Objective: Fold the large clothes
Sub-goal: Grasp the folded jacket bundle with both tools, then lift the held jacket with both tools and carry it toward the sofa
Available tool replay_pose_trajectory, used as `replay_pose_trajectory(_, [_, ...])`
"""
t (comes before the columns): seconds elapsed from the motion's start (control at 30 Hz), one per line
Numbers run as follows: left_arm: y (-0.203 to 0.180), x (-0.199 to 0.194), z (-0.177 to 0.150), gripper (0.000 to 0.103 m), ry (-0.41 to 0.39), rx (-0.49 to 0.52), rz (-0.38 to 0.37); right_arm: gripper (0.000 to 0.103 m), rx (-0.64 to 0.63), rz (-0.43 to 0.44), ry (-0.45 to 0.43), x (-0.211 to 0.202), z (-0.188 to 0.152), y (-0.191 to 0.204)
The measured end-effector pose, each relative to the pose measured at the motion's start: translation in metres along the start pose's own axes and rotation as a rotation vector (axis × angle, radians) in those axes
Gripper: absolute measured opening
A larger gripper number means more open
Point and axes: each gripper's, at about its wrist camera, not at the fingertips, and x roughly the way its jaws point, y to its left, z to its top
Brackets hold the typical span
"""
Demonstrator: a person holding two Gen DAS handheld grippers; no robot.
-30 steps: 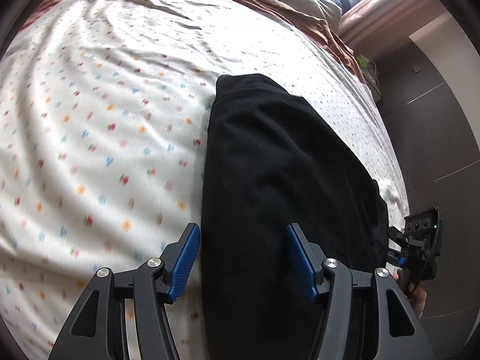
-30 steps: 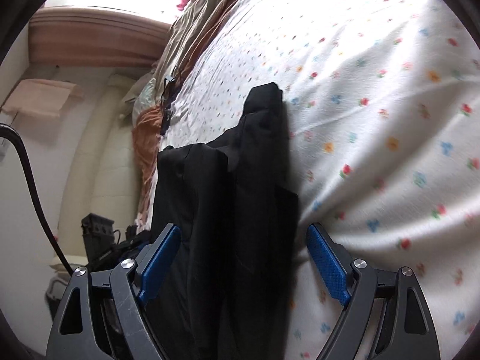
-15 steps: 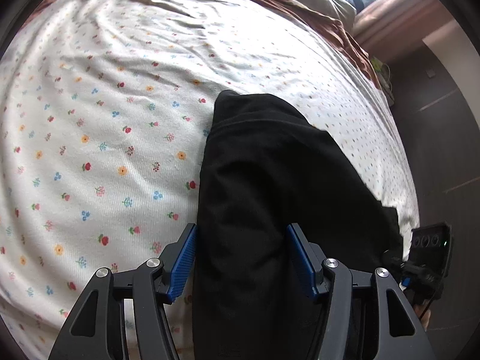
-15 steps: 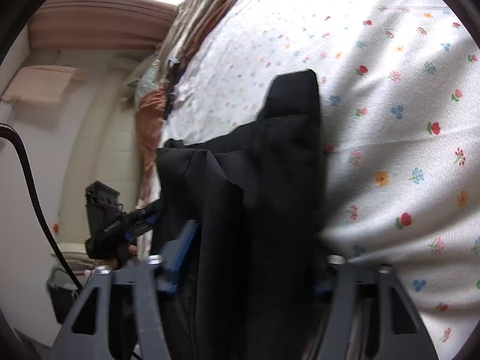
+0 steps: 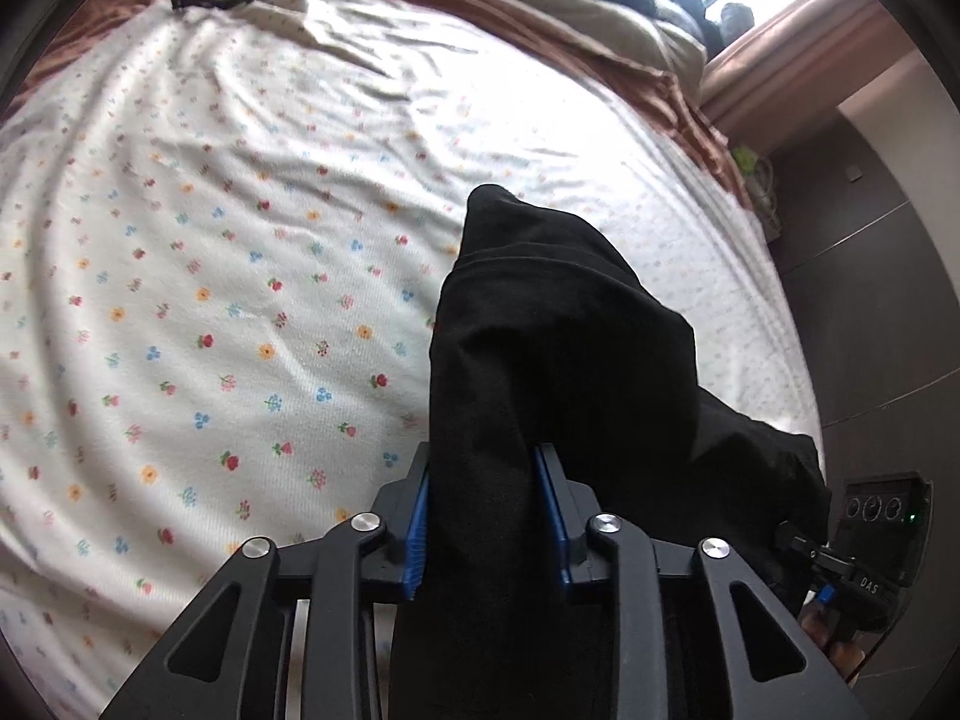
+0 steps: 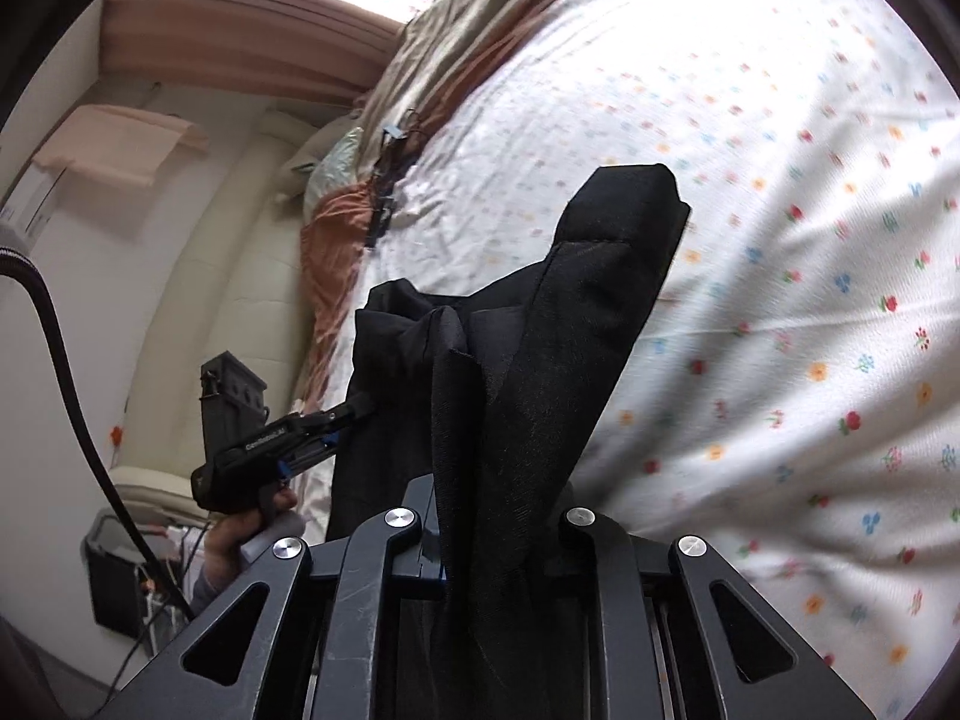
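A bed [image 5: 252,252] with a white flower-print sheet fills both views; a brown blanket [image 5: 540,6] and beige bedding bunch along its far edge, under a bright window. The black garment [image 5: 558,348] lies on the bed's near side, its near end lifted off the sheet. The left gripper [image 5: 483,516] and right gripper [image 6: 498,516] jaws are closing, each narrow and pinching black cloth. Dark wall panels stand beside the bed

Garment [image 5: 558,360] draped over near edge of bed [image 5: 240,240], blankets [image 5: 540,6] bunched along far side.
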Motion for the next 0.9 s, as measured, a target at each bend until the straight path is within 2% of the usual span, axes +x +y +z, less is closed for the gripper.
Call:
replay_pose_trajectory(0.47, [0.001,-0.115,-0.026,0.022,-0.192,0.003,-0.083,0.018,-0.185,0.099,-0.046,-0.022,-0.013,0.116])
replay_pose_trajectory(0.6, [0.013,-0.162,-0.040,0.021,-0.286,-0.027,-0.113,0.018,-0.255,0.126,-0.049,-0.022,-0.018,0.159])
replay_pose_trajectory(0.9, [0.048,-0.261,-0.054,0.019,-0.450,-0.045,-0.098,0.018,-0.391,0.236,-0.019,0.004,-0.032,0.253])
